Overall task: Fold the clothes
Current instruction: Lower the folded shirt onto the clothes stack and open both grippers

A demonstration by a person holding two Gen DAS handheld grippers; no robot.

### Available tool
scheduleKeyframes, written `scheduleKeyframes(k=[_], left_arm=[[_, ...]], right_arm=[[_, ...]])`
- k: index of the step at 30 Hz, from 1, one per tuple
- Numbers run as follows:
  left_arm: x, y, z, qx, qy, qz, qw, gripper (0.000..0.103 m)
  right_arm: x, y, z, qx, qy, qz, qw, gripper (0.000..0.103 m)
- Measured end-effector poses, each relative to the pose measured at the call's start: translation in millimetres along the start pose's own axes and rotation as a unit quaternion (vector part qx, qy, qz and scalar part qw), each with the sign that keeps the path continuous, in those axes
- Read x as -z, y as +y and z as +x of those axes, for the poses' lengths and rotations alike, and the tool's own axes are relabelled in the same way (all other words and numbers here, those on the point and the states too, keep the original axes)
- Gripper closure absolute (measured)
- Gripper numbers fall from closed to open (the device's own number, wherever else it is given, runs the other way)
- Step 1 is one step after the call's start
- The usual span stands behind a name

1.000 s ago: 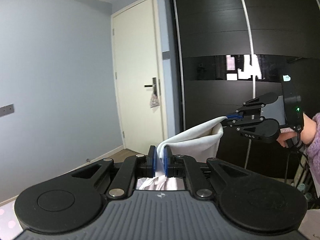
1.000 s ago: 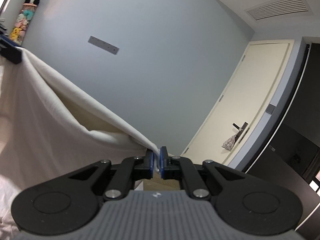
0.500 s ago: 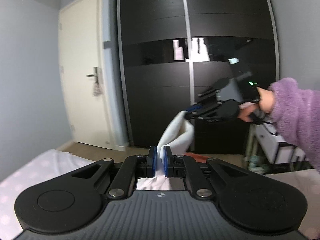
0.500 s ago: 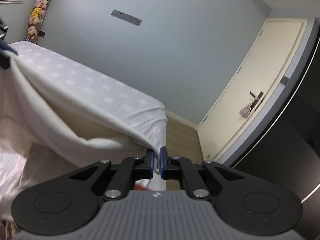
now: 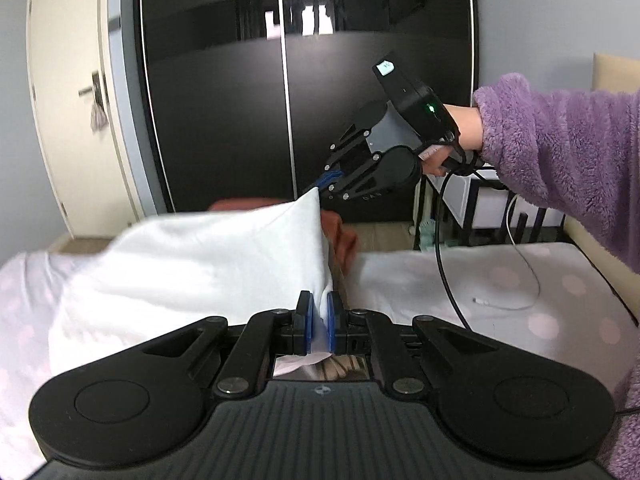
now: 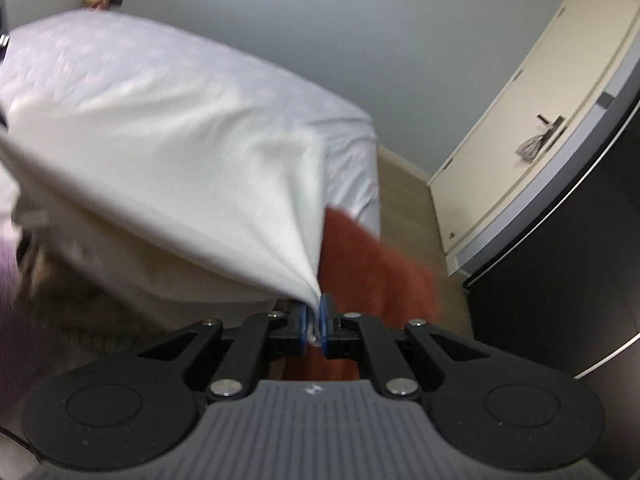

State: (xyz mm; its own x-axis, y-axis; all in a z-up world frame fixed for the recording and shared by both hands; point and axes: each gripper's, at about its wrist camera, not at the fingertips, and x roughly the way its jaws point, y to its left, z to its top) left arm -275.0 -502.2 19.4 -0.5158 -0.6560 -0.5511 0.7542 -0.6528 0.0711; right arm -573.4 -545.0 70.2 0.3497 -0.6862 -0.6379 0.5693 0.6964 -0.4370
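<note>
Both our grippers — left gripper point(image 5: 318, 322), right gripper point(image 6: 314, 322) — still pinch the soft white cloth garment point(image 5: 208, 256), swung down from mid-air over the dotted bed's point(image 5: 460, 280) foot edge — ready for spreading.

Blurred cloth, part-hidden garment

The white cloth point(image 6: 168, 184) is motion-blurred; it covers most of the rust-red garment point(image 6: 372, 264) behind it.

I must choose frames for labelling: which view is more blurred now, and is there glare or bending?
Right wrist view: more blurred, the white cloth and rust cloth smeared by motion. Left wrist view: sharper, only the cloth's left edge soft; window glare on the wardrobe; its door lines bow from fisheye. Both grippers stay sharp.
</note>
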Motion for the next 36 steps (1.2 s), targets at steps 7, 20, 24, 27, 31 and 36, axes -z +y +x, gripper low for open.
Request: scheduleKeyframes(k=[7, 20, 24, 27, 31, 36], left_arm=[[37.3, -15.1, 26.0, 0.01, 0.053, -0.011, 0.9985, 0.098], [56.6, 23.8, -25.5, 0.02, 0.026, -0.082, 0.9961, 0.075], [44.5, 68.6, -43.8, -0.032, -0.017, -0.138, 0.9898, 0.075], [31.6, 99.3, -42.1, -0.075, -0.044, -0.171, 0.9813, 0.075], [19.2, 131.1, -14.6, -0.094, -0.053, -0.208, 0.9721, 0.075], [20.4, 158.4, 33.1, -0.112, -0.038, -0.239, 0.9639, 0.077]], right_arm=[[25.9, 18.7, 30.1, -0.006, 0.003, -0.002, 1.0, 0.096], [41.5, -7.6, 11.1, 0.048, 0.028, 0.112, 0.992, 0.092], [13.2, -26.6, -2.5, 0.038, -0.019, 0.191, 0.981, 0.092], [-18.9, -22.7, 10.6, 0.016, -0.041, 0.199, 0.979, 0.092], [-57.8, -13.1, 41.0, -0.005, -0.054, 0.205, 0.977, 0.092], [-94.6, -8.6, 89.9, -0.032, -0.056, 0.239, 0.969, 0.092]])
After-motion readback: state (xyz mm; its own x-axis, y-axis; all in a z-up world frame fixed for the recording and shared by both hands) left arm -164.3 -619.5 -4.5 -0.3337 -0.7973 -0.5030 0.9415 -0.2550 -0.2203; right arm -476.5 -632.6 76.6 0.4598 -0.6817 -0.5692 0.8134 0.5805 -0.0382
